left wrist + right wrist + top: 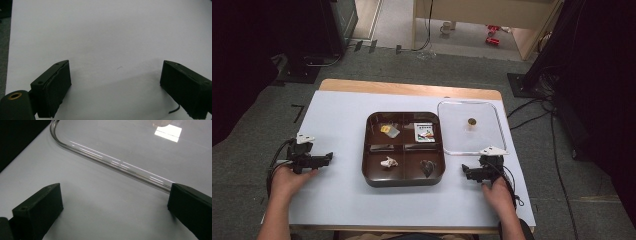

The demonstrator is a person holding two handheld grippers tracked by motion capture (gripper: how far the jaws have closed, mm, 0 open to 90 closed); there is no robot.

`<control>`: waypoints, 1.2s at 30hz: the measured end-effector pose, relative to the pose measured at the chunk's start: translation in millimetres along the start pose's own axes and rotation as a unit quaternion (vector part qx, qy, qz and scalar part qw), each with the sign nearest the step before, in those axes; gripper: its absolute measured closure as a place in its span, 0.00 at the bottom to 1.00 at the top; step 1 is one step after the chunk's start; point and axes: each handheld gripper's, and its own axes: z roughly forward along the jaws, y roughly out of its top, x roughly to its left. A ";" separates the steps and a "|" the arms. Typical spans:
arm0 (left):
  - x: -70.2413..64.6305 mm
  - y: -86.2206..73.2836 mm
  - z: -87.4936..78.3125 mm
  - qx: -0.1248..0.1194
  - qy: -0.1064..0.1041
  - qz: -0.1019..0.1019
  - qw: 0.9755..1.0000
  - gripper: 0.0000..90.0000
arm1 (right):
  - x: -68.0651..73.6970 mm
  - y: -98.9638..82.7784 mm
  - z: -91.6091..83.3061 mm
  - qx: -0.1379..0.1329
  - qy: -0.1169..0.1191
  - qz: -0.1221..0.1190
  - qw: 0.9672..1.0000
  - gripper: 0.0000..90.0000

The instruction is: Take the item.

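A dark brown tray [368, 150] with four compartments sits mid-table. Its far-left cell holds a yellow and clear wrapped item [388, 129], its far-right cell a printed packet [424, 132]. The near-left cell has a small white object [388, 162], the near-right a dark heart-shaped piece [428, 167]. Right of the tray lies a clear lid [452, 145] with a gold knob [471, 121]. My left gripper [330, 157] [116, 65] rests open on the white cover, left of the tray. My right gripper [465, 171] [115, 188] stands open just short of the lid's rim [112, 161].
A white cover [337, 195] spreads over the wooden table, whose far edge [412, 89] shows. Grey carpet surrounds it, with black stands [532, 80] and cables [557, 150] at the right. Bare cover lies on either side of the tray.
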 end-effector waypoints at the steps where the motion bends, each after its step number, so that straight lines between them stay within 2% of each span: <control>1: 0.0 1.9 0.3 0.007 0.000 0.000 1.000 0.11 | 0.0 0.0 0.0 0.000 0.000 0.000 1.000 0.00; 5: 1.1 3.9 -0.8 0.015 -0.004 0.003 1.000 0.11 | 0.0 0.0 0.0 0.000 0.000 0.000 1.000 0.00; 10: 0.2 5.6 -4.3 0.012 -0.006 0.017 1.000 0.25 | 0.0 0.0 0.0 0.000 0.000 0.000 1.000 0.00; 13: -0.9 8.5 -5.5 0.015 -0.014 0.020 1.000 0.28 | 0.0 0.0 0.0 0.000 0.000 0.000 1.000 0.00; 17: -3.9 12.5 -9.4 0.008 -0.019 0.029 0.999 0.29 | 0.0 0.0 0.0 0.000 0.000 0.000 1.000 0.00; 19: -4.8 13.4 -10.0 0.006 -0.020 0.028 0.999 0.30 | 0.0 0.0 0.0 0.000 0.000 0.000 1.000 0.00; 21: -6.9 16.6 -12.4 0.007 -0.015 0.021 1.000 0.34 | 0.0 0.0 0.0 0.000 0.000 0.000 1.000 0.00; 22: -7.6 17.7 -13.5 0.007 -0.017 0.018 1.000 0.38 | 0.0 0.0 0.0 0.000 0.000 0.000 1.000 0.00; 25: -10.2 20.6 -17.2 -0.005 -0.025 0.023 0.999 0.41 | 0.0 0.0 0.0 0.000 0.000 0.000 1.000 0.00; 36: -24.0 28.9 -22.4 -0.009 -0.053 0.033 0.998 0.41 | 0.0 0.0 0.0 0.000 0.000 0.000 1.000 0.00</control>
